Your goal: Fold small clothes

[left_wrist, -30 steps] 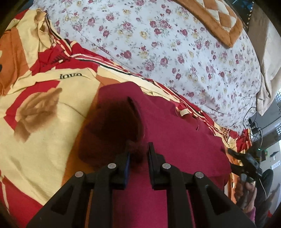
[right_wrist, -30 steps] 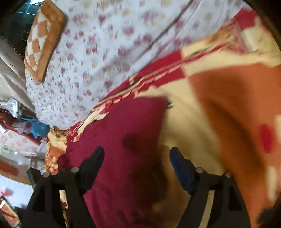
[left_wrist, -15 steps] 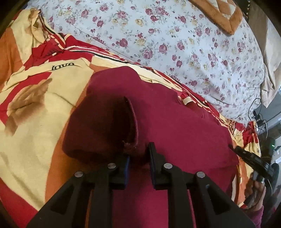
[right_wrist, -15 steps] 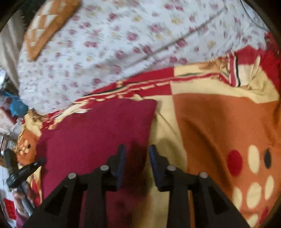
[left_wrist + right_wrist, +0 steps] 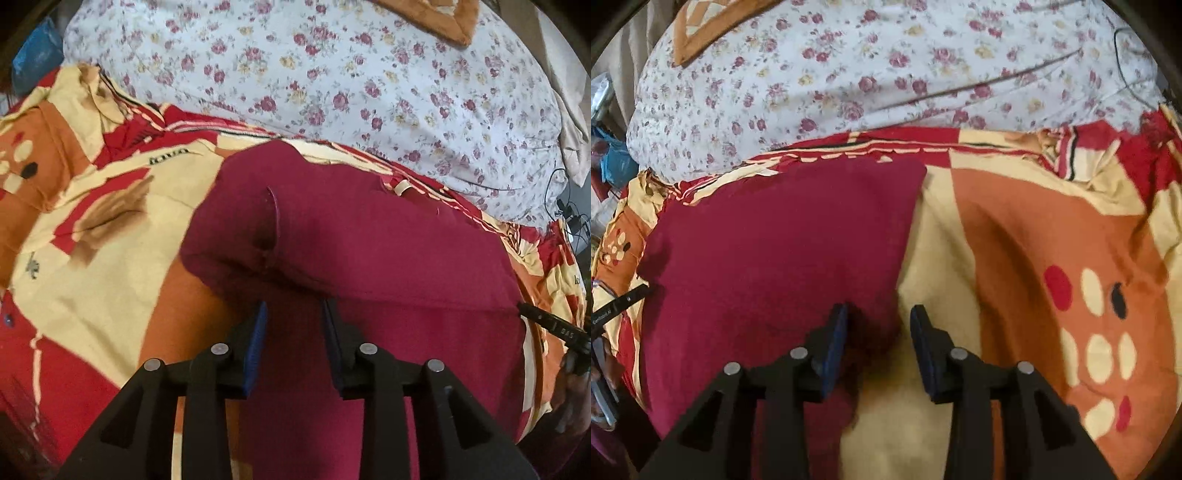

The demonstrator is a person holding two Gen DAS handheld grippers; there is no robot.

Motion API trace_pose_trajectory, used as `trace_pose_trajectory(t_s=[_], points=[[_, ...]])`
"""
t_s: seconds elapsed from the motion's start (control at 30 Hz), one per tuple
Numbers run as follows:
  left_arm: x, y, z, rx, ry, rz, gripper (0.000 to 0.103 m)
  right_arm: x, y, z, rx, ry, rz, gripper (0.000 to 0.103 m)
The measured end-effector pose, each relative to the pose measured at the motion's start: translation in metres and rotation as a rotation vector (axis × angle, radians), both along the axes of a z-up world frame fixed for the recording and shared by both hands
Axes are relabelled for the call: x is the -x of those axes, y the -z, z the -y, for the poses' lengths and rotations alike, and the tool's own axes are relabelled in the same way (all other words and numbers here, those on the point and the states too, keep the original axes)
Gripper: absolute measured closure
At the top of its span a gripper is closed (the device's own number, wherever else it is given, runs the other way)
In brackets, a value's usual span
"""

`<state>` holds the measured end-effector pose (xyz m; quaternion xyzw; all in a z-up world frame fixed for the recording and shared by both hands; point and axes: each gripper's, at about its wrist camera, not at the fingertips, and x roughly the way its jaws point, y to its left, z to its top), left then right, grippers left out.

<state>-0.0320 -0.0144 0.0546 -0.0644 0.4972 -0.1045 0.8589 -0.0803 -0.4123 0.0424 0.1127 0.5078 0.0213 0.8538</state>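
Observation:
A dark red garment [image 5: 369, 251] lies on the patterned bedsheet [image 5: 92, 258], with one flap folded over so a fold edge runs across it. It also shows in the right wrist view [image 5: 775, 240], lying flat. My left gripper [image 5: 291, 314] is open, its jaws just clear of the fold edge and over the cloth. My right gripper [image 5: 879, 314] is open above the garment's right edge. The right gripper's tip shows at the right edge of the left wrist view [image 5: 546, 325].
A floral quilt [image 5: 369, 74] is bunched along the far side of the bed, with an orange checked cushion [image 5: 424, 14] on it. Cables [image 5: 565, 210] hang at the far right. The red, cream and orange sheet [image 5: 1052, 258] spreads to the right.
Both grippers have opened and let go of the garment. The left one laid the lifted flap down across the cloth; the right one released the right edge.

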Motion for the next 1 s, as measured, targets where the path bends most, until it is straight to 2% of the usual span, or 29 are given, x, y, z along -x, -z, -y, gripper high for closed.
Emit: trace_pose_trajectory(t_s=[0.1, 0.17, 0.27, 0.57, 0.87, 1.0], points=[[0.011, -0.007, -0.003, -0.002, -0.007, 0.024, 0.082, 0.015, -0.01, 0.0, -0.046, -0.004, 0.012, 0.064], [0.016, -0.01, -0.003, -0.001, -0.005, 0.031, 0.082, 0.025, -0.011, 0.0, -0.096, -0.002, 0.002, 0.056], [0.027, -0.014, -0.002, -0.01, 0.008, 0.04, 0.082, 0.039, -0.009, -0.003, -0.149, -0.019, -0.026, 0.055], [0.06, -0.019, 0.0, -0.015, 0.04, 0.04, 0.082, 0.087, -0.009, -0.015, -0.145, -0.067, -0.048, 0.047], [0.109, -0.009, -0.014, 0.036, 0.098, -0.044, 0.081, 0.131, 0.004, -0.023, -0.15, -0.098, -0.136, 0.047], [0.136, -0.002, -0.023, 0.056, 0.119, -0.097, 0.08, 0.153, 0.01, -0.031, -0.174, -0.13, -0.184, 0.041]])
